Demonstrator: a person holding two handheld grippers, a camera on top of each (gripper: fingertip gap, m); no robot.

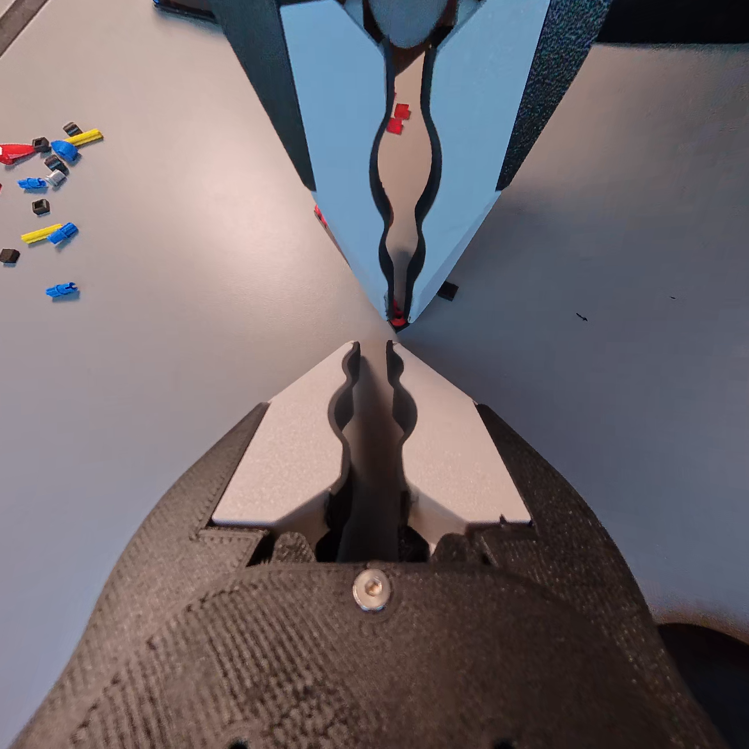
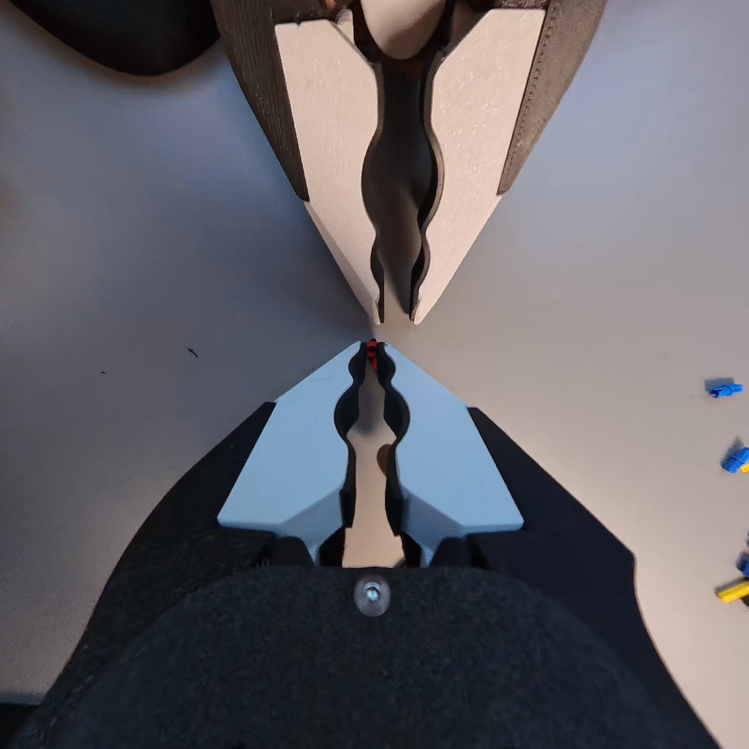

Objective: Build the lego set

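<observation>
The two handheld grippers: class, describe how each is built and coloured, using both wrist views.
Both match. The left gripper has two pale grey wedge-shaped fingers tapering to a point, each lined inside with a wavy black rubber pad. They sit in a black, ribbed 3D-printed body with a silver screw at its centre. The right gripper shows the same build, its fingers looking bluish. No cables or sleeves show.

Small red lego piece (image 2: 371, 352) pinched upright, possibly a pin, loose pieces (image 1: 48, 178) scattered apart
</observation>
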